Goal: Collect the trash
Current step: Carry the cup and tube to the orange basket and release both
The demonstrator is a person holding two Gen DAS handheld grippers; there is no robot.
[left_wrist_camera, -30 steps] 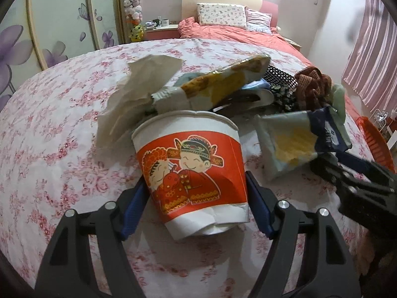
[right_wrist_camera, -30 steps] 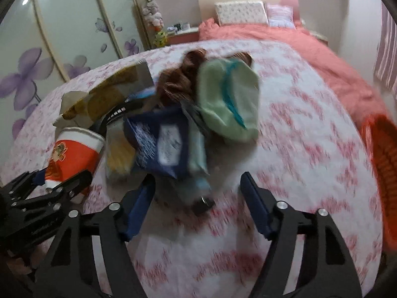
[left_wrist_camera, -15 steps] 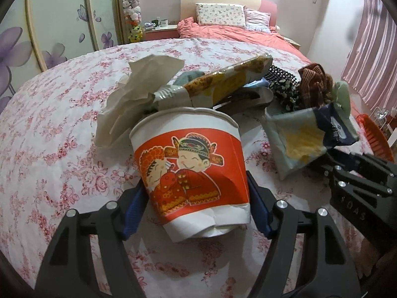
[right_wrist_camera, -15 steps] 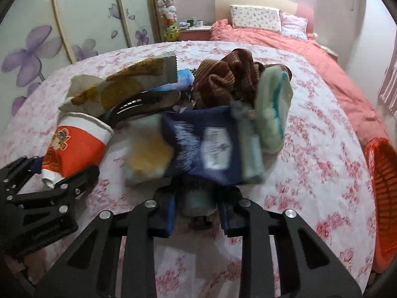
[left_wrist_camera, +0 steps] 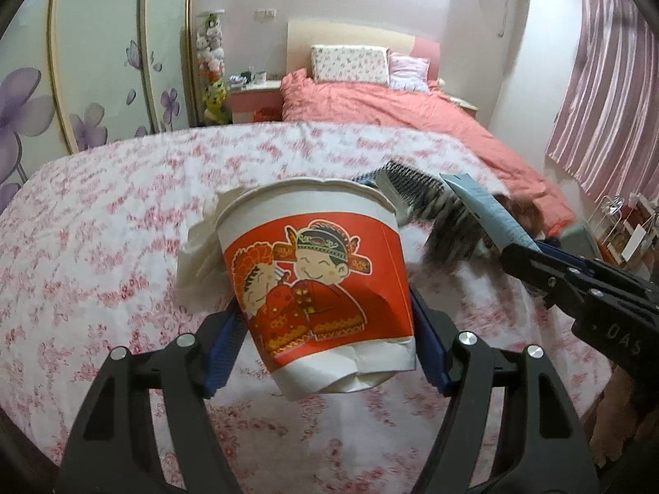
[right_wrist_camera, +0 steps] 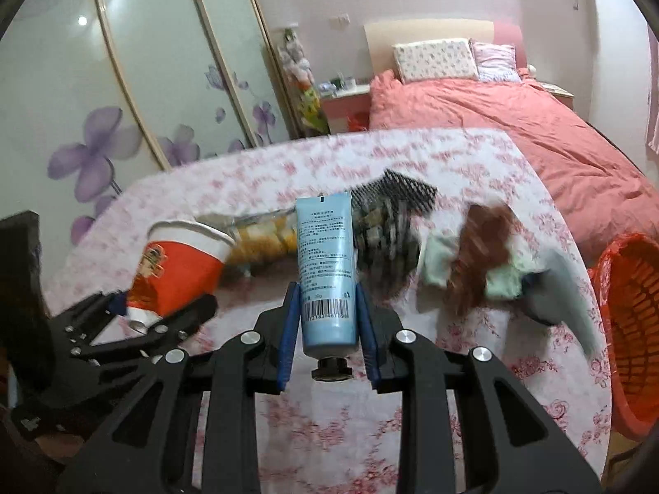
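The paper cup [left_wrist_camera: 317,284], white with a red band and a cartoon couple, is clamped between the blue pads of the left gripper [left_wrist_camera: 325,337], rim tilted away from the camera and base toward it. Its lower wall is dented. The cup is held above the near part of the floral table [left_wrist_camera: 103,247]; contact with the cloth cannot be determined. A crumpled tissue [left_wrist_camera: 197,255] sits directly behind the cup on its left side.

The right gripper [right_wrist_camera: 327,321] is closed on a light blue tube [right_wrist_camera: 325,267], black cap toward the camera, crimped end pointing away. The tube is held over the middle of the table.

Beyond the tube, near the far edge of the table, lie a yellow snack wrapper [right_wrist_camera: 263,243], a black patterned item [right_wrist_camera: 391,214], blurred, and a brown cloth [right_wrist_camera: 482,255] on a pale green piece. An orange basket [right_wrist_camera: 630,329] stands just past the table's right edge.
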